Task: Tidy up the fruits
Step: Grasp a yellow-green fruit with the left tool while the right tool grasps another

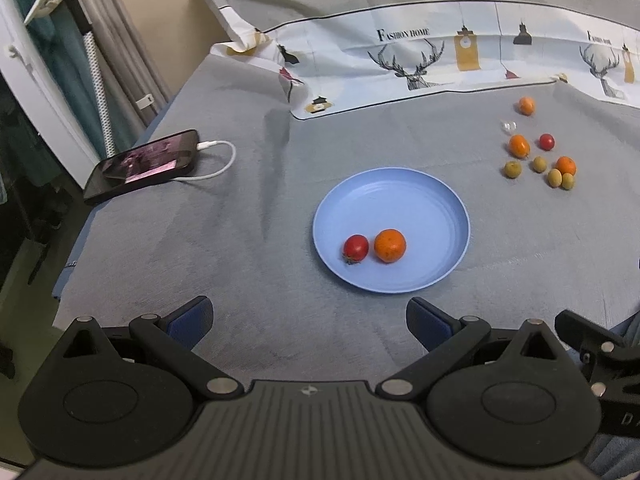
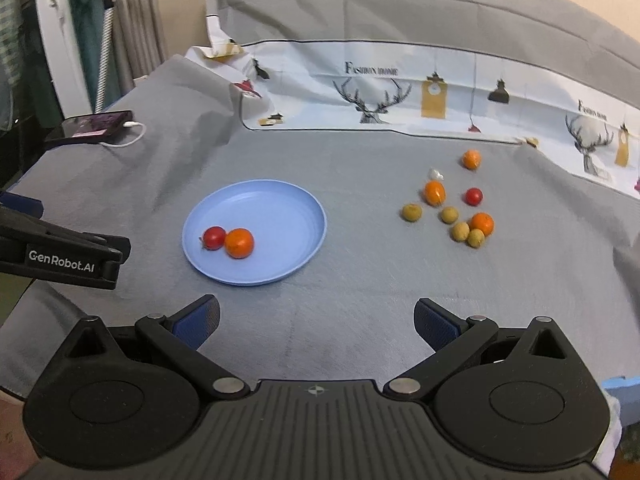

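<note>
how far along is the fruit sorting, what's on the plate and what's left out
Early days. Done: one red tomato and one orange fruit lie on the blue plate. In hand: nothing; the left hand-held gripper and right hand-held gripper are both open and empty. Left: the loose cluster on the grey cloth, with three orange fruits, one red tomato and four yellowish-green fruits.

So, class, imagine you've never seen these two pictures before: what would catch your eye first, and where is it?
Most likely the blue plate in the middle of the grey cloth, holding one red tomato beside an orange fruit. Next, the loose cluster of orange, red and yellow-green fruits scattered to its right. Both the left gripper and the right gripper hang open and empty in the foreground.
</note>
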